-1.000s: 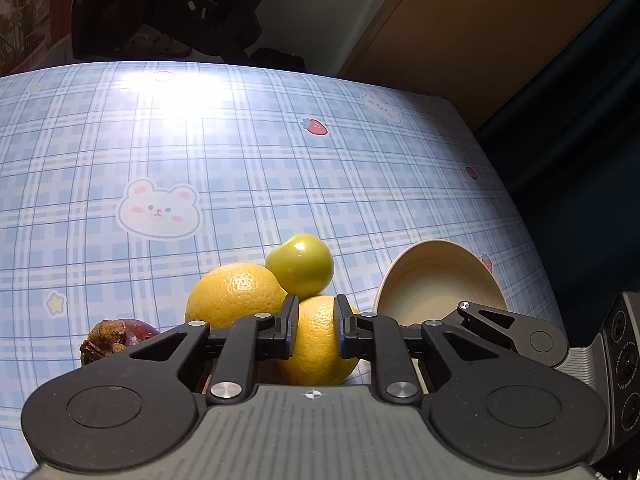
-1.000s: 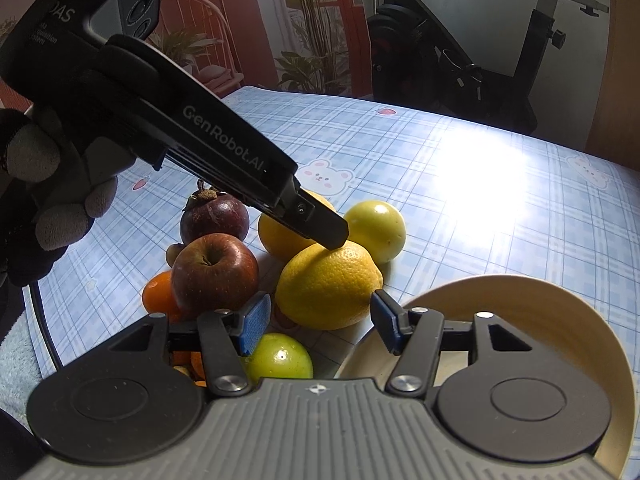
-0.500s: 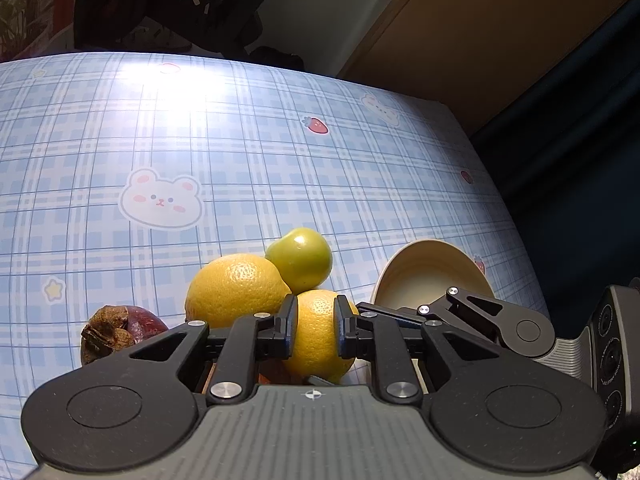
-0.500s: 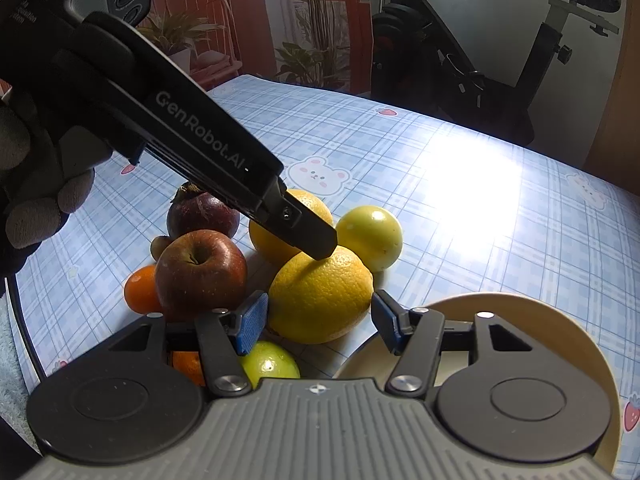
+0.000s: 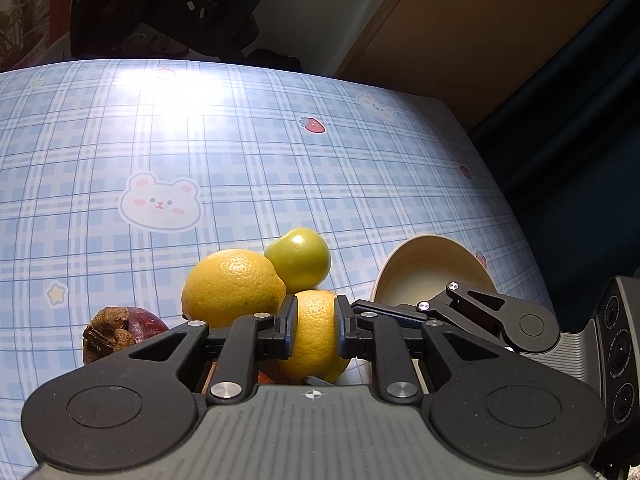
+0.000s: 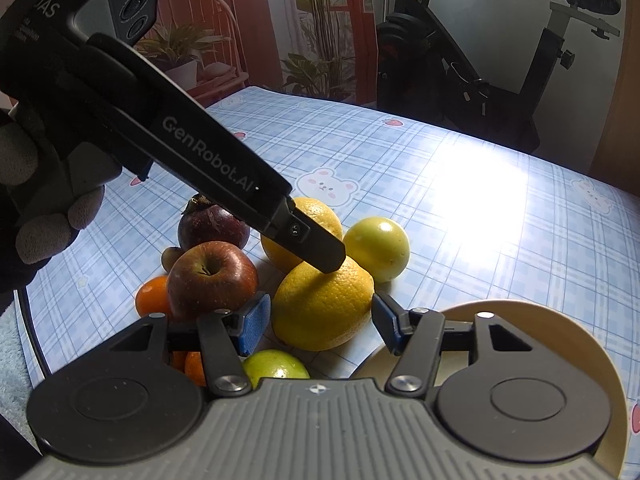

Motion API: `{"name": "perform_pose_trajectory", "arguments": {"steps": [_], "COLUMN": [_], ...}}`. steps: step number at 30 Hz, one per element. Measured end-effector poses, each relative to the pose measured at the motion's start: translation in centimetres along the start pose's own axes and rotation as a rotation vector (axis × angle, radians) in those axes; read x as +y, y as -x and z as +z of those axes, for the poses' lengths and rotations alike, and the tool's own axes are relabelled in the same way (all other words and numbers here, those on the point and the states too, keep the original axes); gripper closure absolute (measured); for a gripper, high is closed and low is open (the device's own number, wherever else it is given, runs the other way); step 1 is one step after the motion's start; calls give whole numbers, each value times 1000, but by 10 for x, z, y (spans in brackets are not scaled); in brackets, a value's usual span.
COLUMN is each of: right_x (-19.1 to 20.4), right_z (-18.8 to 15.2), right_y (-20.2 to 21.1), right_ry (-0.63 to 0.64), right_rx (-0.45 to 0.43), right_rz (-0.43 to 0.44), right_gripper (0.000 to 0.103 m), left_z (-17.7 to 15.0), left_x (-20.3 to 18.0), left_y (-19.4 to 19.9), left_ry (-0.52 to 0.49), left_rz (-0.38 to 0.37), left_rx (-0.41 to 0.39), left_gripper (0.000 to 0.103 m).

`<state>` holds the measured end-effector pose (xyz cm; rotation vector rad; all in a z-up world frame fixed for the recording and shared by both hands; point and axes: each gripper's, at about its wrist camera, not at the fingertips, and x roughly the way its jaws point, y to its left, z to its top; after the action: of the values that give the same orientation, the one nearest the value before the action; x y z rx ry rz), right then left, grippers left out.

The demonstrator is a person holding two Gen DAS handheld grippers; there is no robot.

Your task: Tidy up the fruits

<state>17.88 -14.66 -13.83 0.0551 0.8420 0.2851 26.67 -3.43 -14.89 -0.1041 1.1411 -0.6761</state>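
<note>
Your left gripper (image 6: 326,258) — jaws closed as far as they go, nothing between them — rests its tip on top of the large yellow citrus (image 6: 324,306), which lies on the blue-checked surface (image 6: 460,184) at the near right of the fruit pile. Your right gripper (image 6: 320,322) stands half open with its blue pads (image 6: 254,320) on either side of that citrus; whether they press on it cannot be told. Left of it sit a red apple (image 6: 212,274), a mangosteen (image 6: 212,226) and an orange (image 6: 154,296); beyond it, a second yellow citrus (image 6: 316,214) and a pale round fruit (image 6: 378,248). A green fruit (image 6: 274,364) lies nearest. The beige bowl (image 6: 560,328) stands just right of the pile — its inside partly hidden.
</note>
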Motion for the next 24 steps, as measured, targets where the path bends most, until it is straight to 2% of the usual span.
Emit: {"name": "perform_pose_trajectory", "arguments": {"steps": [7, 11, 15, 19, 24], "right_x": [-1, -1, 0, 0, -1], "right_z": [-1, 1, 2, 1, 1], "right_y": [3, 3, 3, 2, 0], "right_ry": [3, 7, 6, 5, 7], "right_rx": [-6, -7, -7, -8, 7], "right_rz": [6, 7, 7, 5, 4], "right_gripper": [43, 43, 43, 42, 41], "left_z": [-1, -2, -3, -3, -3], "left_x": [0, -1, -2, -4, 0], "left_y": [2, 2, 3, 0, -1], "left_ry": [3, -2, -7, -28, -8], "left_rz": [6, 11, 0, 23, 1], "left_rx": [4, 9, 7, 7, 1], "left_gripper": [80, 74, 73, 73, 73]}}
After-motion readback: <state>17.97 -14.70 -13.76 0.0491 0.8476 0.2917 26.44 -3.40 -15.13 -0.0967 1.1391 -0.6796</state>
